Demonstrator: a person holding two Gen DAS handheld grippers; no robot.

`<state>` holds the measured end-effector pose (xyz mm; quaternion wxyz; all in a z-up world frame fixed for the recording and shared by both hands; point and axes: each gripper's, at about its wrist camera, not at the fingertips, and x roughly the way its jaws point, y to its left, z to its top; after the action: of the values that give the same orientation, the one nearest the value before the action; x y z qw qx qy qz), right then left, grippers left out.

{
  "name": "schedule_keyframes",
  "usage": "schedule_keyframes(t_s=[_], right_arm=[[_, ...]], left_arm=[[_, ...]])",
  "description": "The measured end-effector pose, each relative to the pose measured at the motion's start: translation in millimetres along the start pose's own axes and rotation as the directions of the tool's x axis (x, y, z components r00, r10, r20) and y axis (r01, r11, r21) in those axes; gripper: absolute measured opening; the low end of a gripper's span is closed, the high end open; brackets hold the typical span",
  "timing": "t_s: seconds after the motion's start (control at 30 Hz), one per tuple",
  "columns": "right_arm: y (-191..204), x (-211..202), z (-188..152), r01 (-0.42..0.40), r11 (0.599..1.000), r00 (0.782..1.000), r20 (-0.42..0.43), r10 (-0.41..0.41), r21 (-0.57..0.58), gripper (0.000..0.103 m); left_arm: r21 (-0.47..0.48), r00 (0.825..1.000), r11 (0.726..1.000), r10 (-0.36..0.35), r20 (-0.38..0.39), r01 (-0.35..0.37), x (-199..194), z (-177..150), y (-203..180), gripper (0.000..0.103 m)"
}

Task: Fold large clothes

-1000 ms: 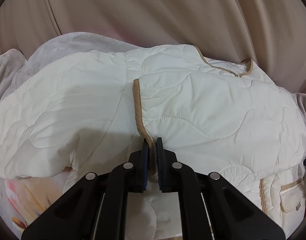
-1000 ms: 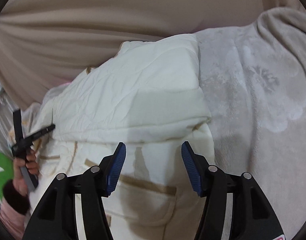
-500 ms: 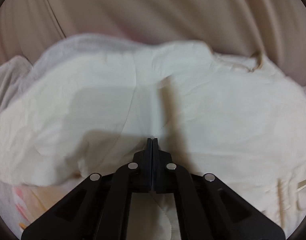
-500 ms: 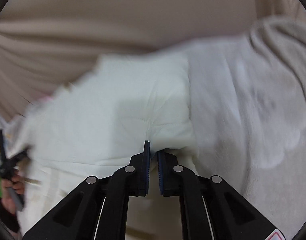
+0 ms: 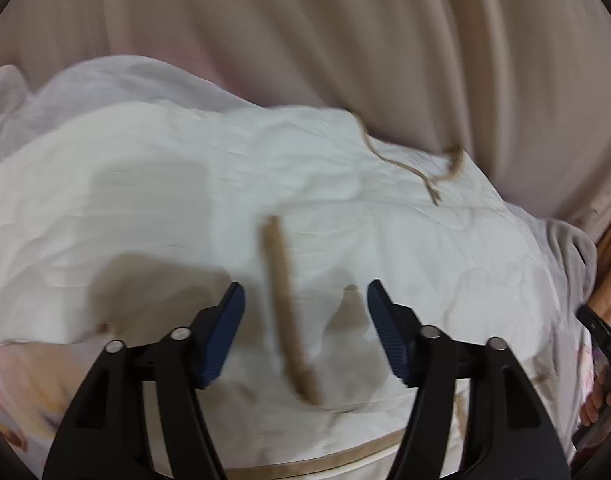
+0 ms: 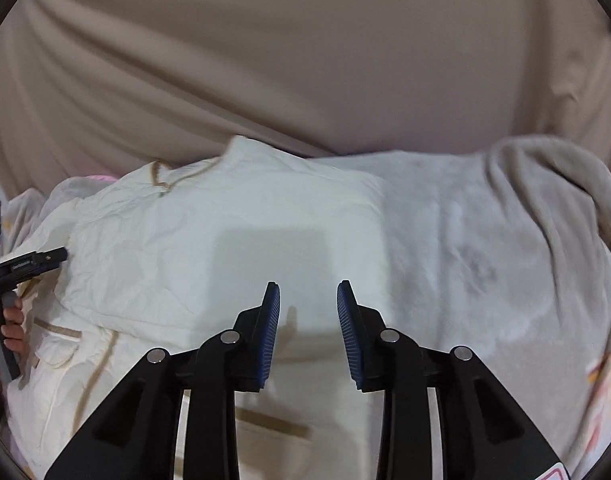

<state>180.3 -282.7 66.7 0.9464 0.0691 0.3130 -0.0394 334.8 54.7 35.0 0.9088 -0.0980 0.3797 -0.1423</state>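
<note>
hanging behind everything, the wide beige curtain point(image 6: 305, 72) closes off the far side, so your working room is only what lies in front of it. below it the pale grey plush blanket point(image 6: 485, 248) spreads over the bed and gives a soft, level base for folding. on that blanket lies the cream quilted jacket with tan binding point(image 5: 233, 200), bulky and already doubled over itself, its folded upper layer resting on the pocketed lower part, probably so the width is reduced before the final fold. the tan-bound edge strip point(image 5: 283, 300) runs toward you between the left fingers, blurred by motion, lying loose on the padding and not pinched. your left gripper point(image 5: 305, 332) sits wide apart just above the jacket, holding nothing; this reads as a release after laying the flap down. your right gripper point(image 6: 308, 332) is likewise parted and empty, poised over the jacket's right-hand folded edge beside the blanket, a sensible spot from which to press or re-grip. the padding looks springy, so the fold may lift again unless it is smoothed.
</note>
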Motion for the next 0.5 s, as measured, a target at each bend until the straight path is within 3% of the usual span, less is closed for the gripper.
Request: schedule_keyframes(t_s=[0.03, 0.1, 0.2, 0.3, 0.5], right_arm=[[13, 8, 5, -0.012, 1.0, 1.0, -0.003, 0.012, -0.024, 0.031], [39, 28, 11, -0.014, 0.997, 1.0, -0.018, 0.013, -0.078, 0.031], [77, 52, 14, 0.01, 0.988, 0.999, -0.032, -0.015, -0.154, 0.027], [101, 70, 9, 0.01, 0.979, 0.999, -0.047, -0.02, -0.204, 0.023], [114, 88, 0, 0.031, 0.971, 0.997, -0.06, -0.046, -0.237, 0.021]], left_arm=[[0.012, 1.0, 1.0, 0.008, -0.025, -0.008, 9, -1, -6, 0.062], [0.033, 0.998, 0.998, 0.054, -0.038, -0.053, 22, -4, -16, 0.039], [0.038, 0.996, 0.995, 0.09, 0.01, -0.09, 21, -1, -15, 0.017], [0.056, 0.988, 0.987, 0.148, 0.05, -0.151, 14, 4, -6, 0.007], [0.08, 0.98, 0.977, 0.195, 0.034, -0.197, 27, -7, 13, 0.007]])
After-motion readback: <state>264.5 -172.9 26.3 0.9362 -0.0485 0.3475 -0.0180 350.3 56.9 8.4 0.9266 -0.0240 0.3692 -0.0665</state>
